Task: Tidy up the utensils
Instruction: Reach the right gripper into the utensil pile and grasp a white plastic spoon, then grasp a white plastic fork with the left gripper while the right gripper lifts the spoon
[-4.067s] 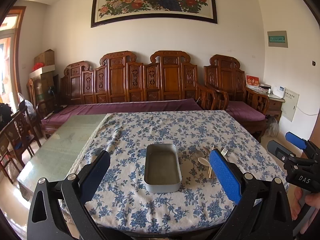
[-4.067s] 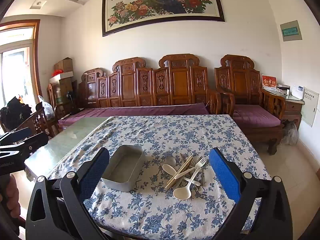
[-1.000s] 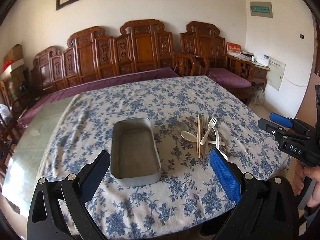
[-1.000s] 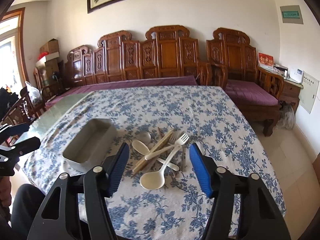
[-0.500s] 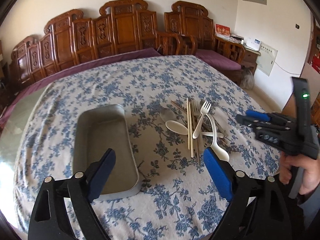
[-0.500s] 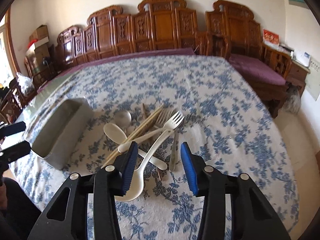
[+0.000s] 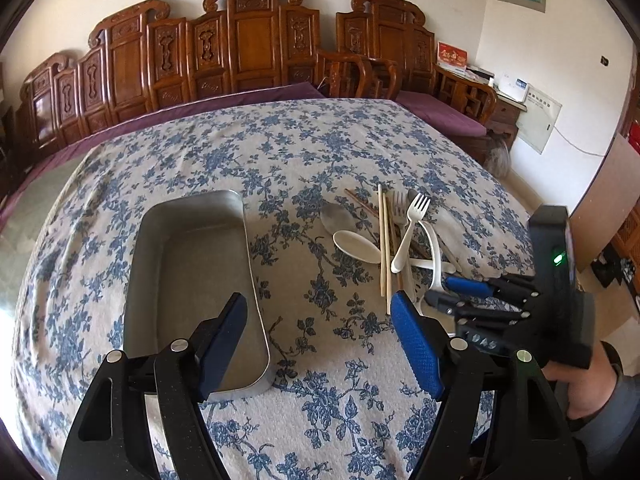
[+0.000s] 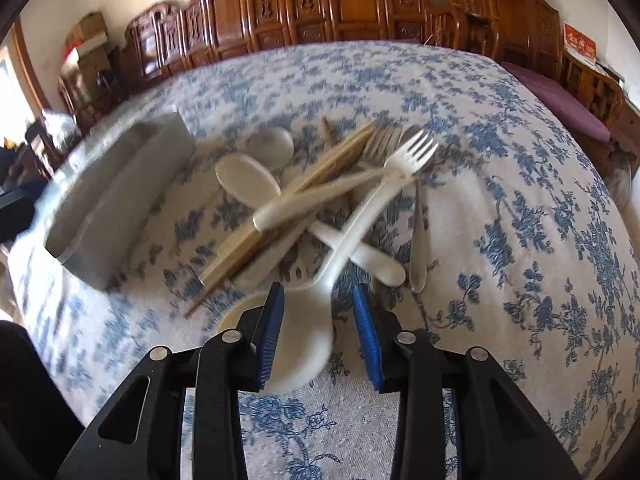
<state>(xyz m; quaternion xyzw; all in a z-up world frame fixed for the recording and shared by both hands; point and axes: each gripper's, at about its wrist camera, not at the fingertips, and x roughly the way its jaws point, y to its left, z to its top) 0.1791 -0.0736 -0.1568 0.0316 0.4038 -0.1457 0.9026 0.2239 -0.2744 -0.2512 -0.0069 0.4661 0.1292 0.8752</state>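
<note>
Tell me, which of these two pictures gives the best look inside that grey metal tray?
The left wrist view: it looks down into the metal tray, showing its whole bare floor and rim, sharp. The right wrist view shows the tray only from the side, blurred, mostly its outer wall, with little of the inside.

Metal tray [image 7: 192, 276]: grey, rectangular with rounded corners, shallow walls, nothing in it; sits flat on the cloth, left of the pile and apart from it. Utensil pile [image 8: 320, 200]: loose heap, pieces crossing one another. White plastic fork [image 7: 412, 232] on top, tines pointing away. White spoon [image 7: 357, 246], bowl up, at the pile's tray side; a grey metal spoon [image 7: 336, 218] just behind it. Pale wooden chopsticks [image 7: 384, 240] run lengthwise through the heap. Metal fork [image 8: 382, 142] partly buried, tines showing. Second white spoon [image 8: 304, 344], large bowl at the near end, handle slanting up into the heap.
</note>
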